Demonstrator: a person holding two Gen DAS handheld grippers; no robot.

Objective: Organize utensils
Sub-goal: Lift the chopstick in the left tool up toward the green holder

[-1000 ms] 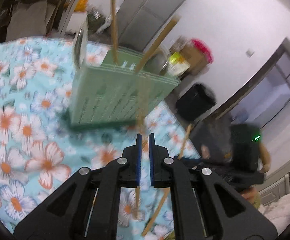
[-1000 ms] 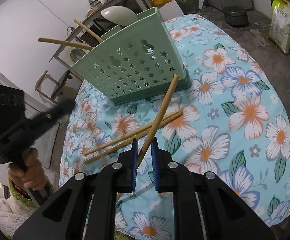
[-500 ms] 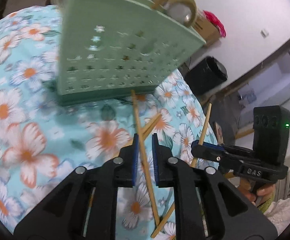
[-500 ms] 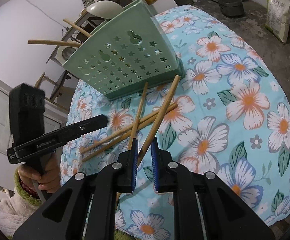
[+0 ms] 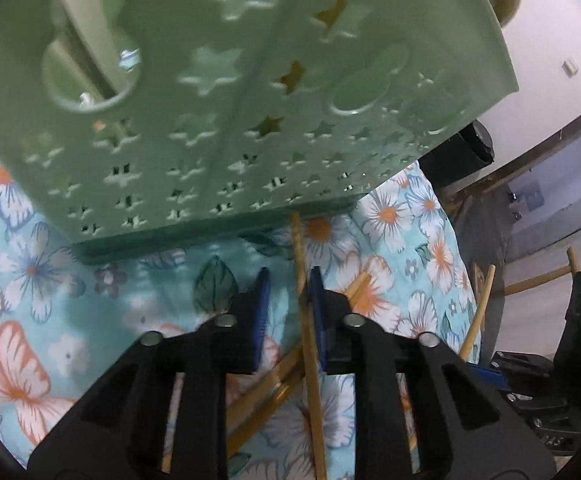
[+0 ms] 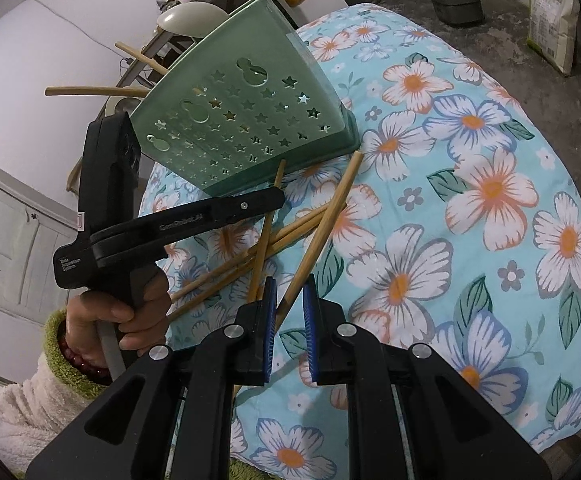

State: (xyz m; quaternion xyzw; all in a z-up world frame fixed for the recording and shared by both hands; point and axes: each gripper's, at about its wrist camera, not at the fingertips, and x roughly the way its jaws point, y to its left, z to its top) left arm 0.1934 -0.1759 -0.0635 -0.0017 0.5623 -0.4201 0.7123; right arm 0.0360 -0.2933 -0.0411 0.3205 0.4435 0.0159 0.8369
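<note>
Picking loose chopsticks: the left gripper (image 5: 286, 284), jaws slightly apart, straddles one chopstick (image 5: 308, 336); the right gripper (image 6: 289, 294) pinches another chopstick (image 6: 318, 232). Next, lift toward the green holder (image 6: 242, 120) ahead.

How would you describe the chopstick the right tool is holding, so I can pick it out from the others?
Start at the green star-punched utensil holder on the floral tablecloth; a loose pile of wooden chopsticks lies in front of its base. The held chopstick is the rightmost and thickest-looking, its far tip by the holder's right corner. Unlike the others, its near end runs between the right tool's blue pads.
</note>
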